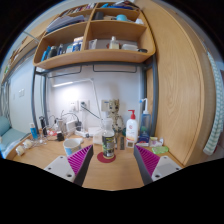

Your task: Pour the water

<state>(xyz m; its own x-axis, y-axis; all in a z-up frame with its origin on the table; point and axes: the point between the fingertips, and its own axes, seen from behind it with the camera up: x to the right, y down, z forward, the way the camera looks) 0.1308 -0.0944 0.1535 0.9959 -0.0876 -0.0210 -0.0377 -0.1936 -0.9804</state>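
The claw [111,163] is open at the bottom of the frame, its two pink pads [151,160] spread apart and holding nothing. Just ahead, at centre, a clear bottle [108,143] stands upright on the wooden tabletop [112,173], left of a white pump bottle [131,131]

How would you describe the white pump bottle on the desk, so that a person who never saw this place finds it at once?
Start at the wooden desk below the wall shelves. Beyond the open gripper, slightly right of its fingers, stands the white pump bottle. Its red pump top sets it apart from the clear bottle standing beside it, straight ahead of the fingers.
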